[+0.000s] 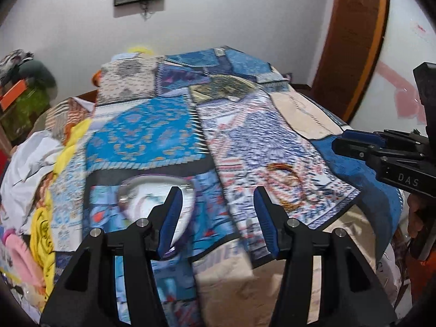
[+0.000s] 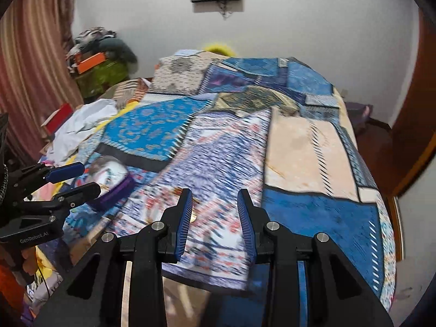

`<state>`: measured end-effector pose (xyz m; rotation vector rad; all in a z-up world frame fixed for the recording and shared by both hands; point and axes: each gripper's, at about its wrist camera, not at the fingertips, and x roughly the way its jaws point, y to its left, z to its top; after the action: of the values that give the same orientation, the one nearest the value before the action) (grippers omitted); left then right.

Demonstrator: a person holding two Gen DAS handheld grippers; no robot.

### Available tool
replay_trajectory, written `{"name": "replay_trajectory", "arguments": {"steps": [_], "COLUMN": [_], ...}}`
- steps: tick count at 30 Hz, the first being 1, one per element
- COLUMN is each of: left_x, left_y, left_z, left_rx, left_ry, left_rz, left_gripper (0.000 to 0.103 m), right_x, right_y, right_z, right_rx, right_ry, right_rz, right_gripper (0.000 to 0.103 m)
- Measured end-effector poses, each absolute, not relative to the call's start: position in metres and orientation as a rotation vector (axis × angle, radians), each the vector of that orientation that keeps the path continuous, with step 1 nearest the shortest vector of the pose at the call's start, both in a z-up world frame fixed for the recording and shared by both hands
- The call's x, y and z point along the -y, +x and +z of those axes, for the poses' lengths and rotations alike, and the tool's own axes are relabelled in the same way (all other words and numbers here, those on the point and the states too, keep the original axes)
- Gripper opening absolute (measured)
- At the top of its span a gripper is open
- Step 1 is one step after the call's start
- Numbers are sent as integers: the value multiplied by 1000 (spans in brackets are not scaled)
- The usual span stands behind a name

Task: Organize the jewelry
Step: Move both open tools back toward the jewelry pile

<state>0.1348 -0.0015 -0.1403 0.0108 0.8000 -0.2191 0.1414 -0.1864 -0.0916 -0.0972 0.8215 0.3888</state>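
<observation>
Two grippers with fingers apart and holding nothing, left gripper (image 1: pixel 216 199) above the patterned blanket (image 1: pixel 152 133), near gold bangles (image 1: pixel 286 182) and a clear lidded box (image 1: pixel 155 199), right gripper (image 2: pixel 215 204) beside them.

Readable: "DAS" in pale letters on the right gripper (image 1: pixel 351 147) body; "GenRobot.AI" in pale letters on the left gripper (image 2: pixel 75 181) body.

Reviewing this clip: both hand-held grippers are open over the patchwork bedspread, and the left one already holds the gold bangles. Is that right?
Not quite. The left hand-held gripper holds nothing; in the left wrist view the gold bangles lie on the patchwork bedspread, to the right of its open fingers. The right hand-held gripper is open too, as you said.
</observation>
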Motion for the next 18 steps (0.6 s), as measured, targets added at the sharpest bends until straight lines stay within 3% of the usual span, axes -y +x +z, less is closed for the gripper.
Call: {"name": "replay_trajectory", "arguments": {"steps": [7,8,10,16,18], "left_x": [33,35,40,50,52], "left_y": [151,153,158,168,168], "left_z": [-158,-160,-164,-180,-182], "left_rx": [-840,-846,-868,-928,-924], "left_ry": [2,-6,-24,-58,-60], "left_rz": [-257,-264,-283,-326,-328], "left_gripper": [52,49,33,9,7], "right_x": [208,210,213,213,211], "right_y": [140,139,138,133,130], "right_z": [-110,-112,-117,-125,-124], "right_rx": [-868,-872,-886,-901,-898], "right_ry": [-69,-65,-57,-31,-28], "right_rz": [377,380,387,421,434], "right_gripper": [31,31,31,31,31]}}
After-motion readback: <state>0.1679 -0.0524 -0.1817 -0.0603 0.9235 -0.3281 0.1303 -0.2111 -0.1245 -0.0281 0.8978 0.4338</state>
